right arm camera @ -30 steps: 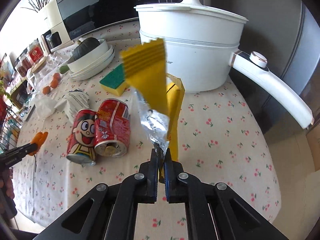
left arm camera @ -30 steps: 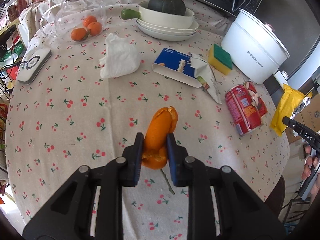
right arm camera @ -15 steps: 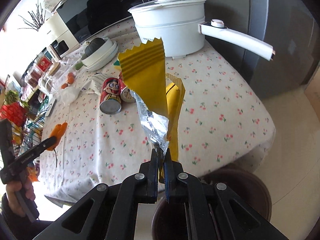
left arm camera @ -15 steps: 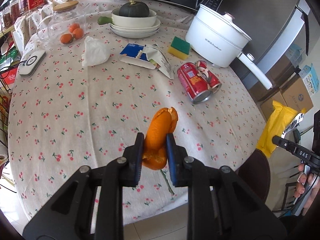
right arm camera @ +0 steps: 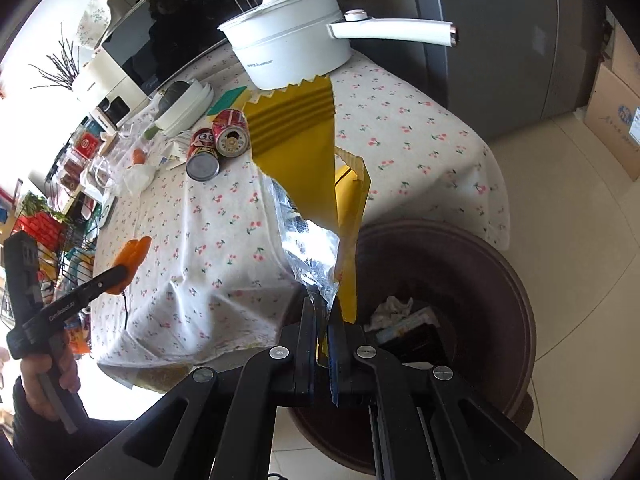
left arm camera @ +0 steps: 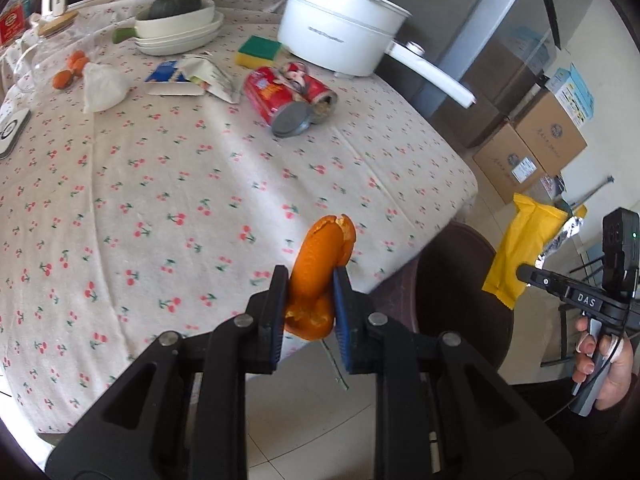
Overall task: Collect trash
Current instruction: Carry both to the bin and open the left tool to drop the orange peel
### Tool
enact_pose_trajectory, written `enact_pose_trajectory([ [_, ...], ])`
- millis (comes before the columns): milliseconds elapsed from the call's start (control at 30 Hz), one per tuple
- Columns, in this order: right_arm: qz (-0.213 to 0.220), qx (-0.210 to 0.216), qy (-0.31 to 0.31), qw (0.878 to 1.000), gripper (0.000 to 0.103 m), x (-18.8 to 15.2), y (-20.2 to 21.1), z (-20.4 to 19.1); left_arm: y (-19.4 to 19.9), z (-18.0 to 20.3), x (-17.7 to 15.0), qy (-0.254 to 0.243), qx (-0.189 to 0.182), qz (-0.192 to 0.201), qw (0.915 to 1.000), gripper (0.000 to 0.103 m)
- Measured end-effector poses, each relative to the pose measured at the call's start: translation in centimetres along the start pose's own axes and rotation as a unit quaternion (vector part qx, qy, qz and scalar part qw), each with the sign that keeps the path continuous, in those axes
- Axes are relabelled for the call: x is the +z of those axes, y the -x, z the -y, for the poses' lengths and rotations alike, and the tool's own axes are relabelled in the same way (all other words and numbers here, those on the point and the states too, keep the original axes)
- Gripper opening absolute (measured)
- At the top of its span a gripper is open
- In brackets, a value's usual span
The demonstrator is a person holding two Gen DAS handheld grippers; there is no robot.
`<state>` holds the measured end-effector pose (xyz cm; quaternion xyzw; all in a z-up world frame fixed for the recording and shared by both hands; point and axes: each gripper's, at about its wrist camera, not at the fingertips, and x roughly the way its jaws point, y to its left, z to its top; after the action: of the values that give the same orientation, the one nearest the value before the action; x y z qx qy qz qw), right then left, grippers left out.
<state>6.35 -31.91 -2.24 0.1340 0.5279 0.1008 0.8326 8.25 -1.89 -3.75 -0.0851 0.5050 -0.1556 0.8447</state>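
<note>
Your left claw (left arm camera: 310, 304) is clamped on a curl of orange peel (left arm camera: 320, 268), both pads pressed against its sides, and it hangs past the near edge of the desk (left arm camera: 160, 184), over the floor tiles. A thin dark stalk dangles below the peel. Your right claw (right arm camera: 325, 320) is pinched tight on a torn yellow snack wrapper (right arm camera: 304, 148) with a silver foil lining, gripping it at the crumpled foil end so the yellow body stands up in front of the lens. That claw sits just above the round dark brown bin (right arm camera: 480, 264), which stands on the floor right beside the desk's cloth edge. Inside the bin you can see a crumpled white tissue (right arm camera: 390, 306) and what looks like a flattened carton, though the shadow there makes it hard to be sure.

More rubbish lies on the cherry-print cloth: two red drink cans (left arm camera: 288, 96) on their sides touching each other, a torn blue and white carton (left arm camera: 180, 78), and a wadded white tissue (left arm camera: 102, 88). Behind the cans stand a white electric pot (left arm camera: 340, 36) with a long handle and a yellow and green sponge (left arm camera: 258, 52). From the left view your right hand (left arm camera: 604, 364) grips the trigger handle of its tool.
</note>
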Motion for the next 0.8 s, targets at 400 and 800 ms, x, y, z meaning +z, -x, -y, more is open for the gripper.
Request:
enact_pose_trajectory([
  [400,-0.013,-0.030,-0.056,0.998,0.005,-4.7,1.2,6.9,-6.2,12.5,-3.8,-0.138,-0.073,-0.071,0.9852,0.024],
  [800,-0.031,-0.049,-0.075,0.996,0.006,-5.6,0.6,9.2,-7.8,13.8,-3.0,-0.151,-0.082,-0.045,0.9841,0.070],
])
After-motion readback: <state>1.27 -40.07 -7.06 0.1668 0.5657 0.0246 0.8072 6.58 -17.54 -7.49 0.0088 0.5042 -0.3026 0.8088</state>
